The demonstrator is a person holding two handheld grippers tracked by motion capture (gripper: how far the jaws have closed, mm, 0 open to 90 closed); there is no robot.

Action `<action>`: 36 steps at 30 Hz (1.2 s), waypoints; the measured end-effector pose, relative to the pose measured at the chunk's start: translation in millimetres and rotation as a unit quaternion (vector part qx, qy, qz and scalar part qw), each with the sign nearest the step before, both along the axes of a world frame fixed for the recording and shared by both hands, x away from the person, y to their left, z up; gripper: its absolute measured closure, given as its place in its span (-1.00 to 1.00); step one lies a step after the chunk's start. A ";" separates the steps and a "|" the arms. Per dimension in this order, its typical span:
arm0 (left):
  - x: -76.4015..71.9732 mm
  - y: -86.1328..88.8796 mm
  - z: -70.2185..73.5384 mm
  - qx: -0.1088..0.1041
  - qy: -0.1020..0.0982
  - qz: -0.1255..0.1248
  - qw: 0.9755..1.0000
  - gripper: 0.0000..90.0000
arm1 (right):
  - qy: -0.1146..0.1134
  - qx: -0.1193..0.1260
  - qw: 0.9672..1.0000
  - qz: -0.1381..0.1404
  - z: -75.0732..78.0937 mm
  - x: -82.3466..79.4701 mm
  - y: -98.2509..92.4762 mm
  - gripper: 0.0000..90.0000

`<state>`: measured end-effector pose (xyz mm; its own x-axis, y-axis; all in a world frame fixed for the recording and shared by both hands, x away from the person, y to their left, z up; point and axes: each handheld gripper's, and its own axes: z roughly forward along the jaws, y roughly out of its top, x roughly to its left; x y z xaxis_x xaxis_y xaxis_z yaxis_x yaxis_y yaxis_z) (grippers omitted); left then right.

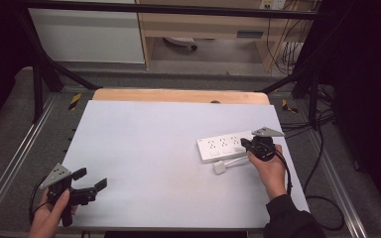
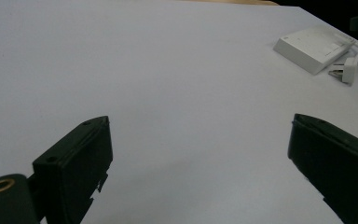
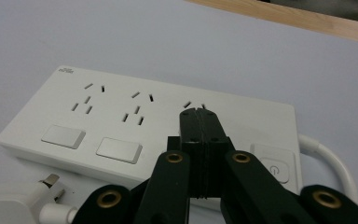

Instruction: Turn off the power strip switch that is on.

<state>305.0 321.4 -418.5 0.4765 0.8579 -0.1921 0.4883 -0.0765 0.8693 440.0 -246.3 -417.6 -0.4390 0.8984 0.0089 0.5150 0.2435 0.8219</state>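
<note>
A white power strip (image 1: 224, 146) with three socket groups lies on the right part of the white table top (image 1: 158, 148). Its white plug (image 1: 220, 168) rests in front of it, joined by a white cable. My right gripper (image 1: 244, 144) is shut with nothing between its jaws; in the right gripper view its tips (image 3: 198, 113) hover over the strip (image 3: 121, 116), by the third socket group and near the power button (image 3: 275, 166). My left gripper (image 1: 90, 179) stands open near the front left corner, nothing in its jaws. The left gripper view has the strip (image 2: 314, 46) and plug (image 2: 347, 72) far off.
A wooden board edge (image 1: 178, 95) runs along the back of the table top. Metal frame rails (image 1: 15, 153) flank both sides, and black cables (image 1: 322, 163) trail off to the right. Shelving and a white cabinet stand beyond the table.
</note>
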 end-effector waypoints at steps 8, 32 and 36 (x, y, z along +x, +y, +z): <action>0.0 -0.1 0.0 0.000 0.000 0.000 1.000 -0.86 | 0.006 0.001 1.000 0.000 -5.0 0.0 2.5 1.00; 0.0 -0.3 -0.2 0.001 0.002 -0.003 1.000 -0.86 | 0.014 0.001 1.000 0.010 -16.6 -2.0 14.5 1.00; -0.1 -0.2 0.1 0.001 0.001 -0.002 1.000 -0.86 | 0.016 0.001 1.000 0.011 -17.3 -2.3 15.6 1.00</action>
